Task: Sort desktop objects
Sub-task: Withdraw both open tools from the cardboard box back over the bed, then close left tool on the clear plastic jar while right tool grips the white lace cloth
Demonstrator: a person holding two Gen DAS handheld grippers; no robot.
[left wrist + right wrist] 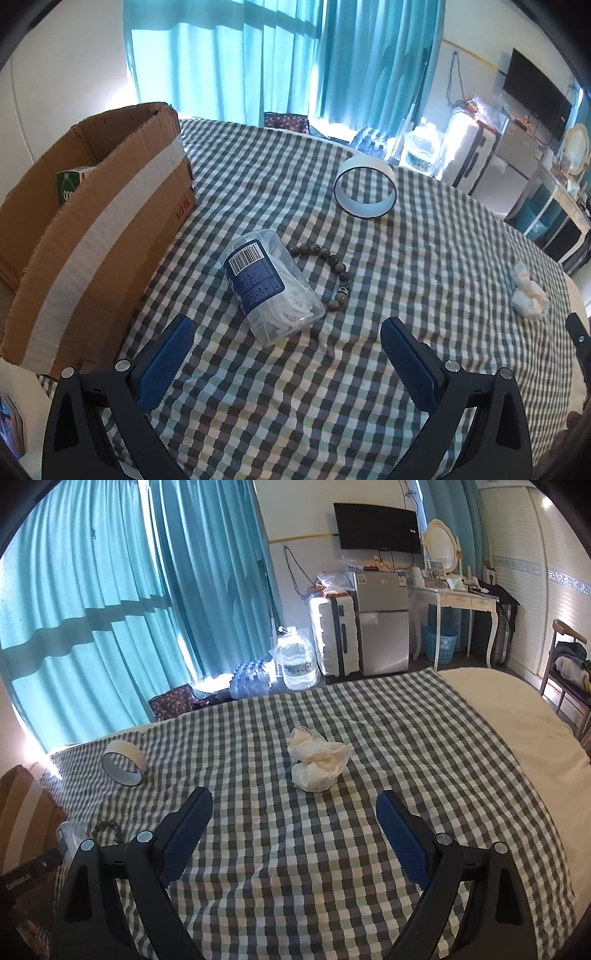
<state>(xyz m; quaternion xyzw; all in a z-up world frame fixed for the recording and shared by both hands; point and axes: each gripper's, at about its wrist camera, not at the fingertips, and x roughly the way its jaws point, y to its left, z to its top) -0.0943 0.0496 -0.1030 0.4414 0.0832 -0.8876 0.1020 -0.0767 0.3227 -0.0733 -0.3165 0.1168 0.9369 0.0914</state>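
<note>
1. The left gripper (pixel 286 332) hangs over the checked cloth (pixel 369 387), jaws spread wide and empty, just short of a clear plastic jar (pixel 269 288) lying on its side.
2. A bead bracelet (pixel 334 271) curls against the jar's far side; a tape roll (pixel 365 190) stands beyond it.
3. A cardboard box (pixel 96 229) sits left of the jar.
4. The right gripper (pixel 293 812), jaws likewise apart and holding nothing, faces crumpled tissue (pixel 317 764), well right of the jar.

green carton (pixel 75 181) half hidden, box (pixel 92 236) cropped
</note>
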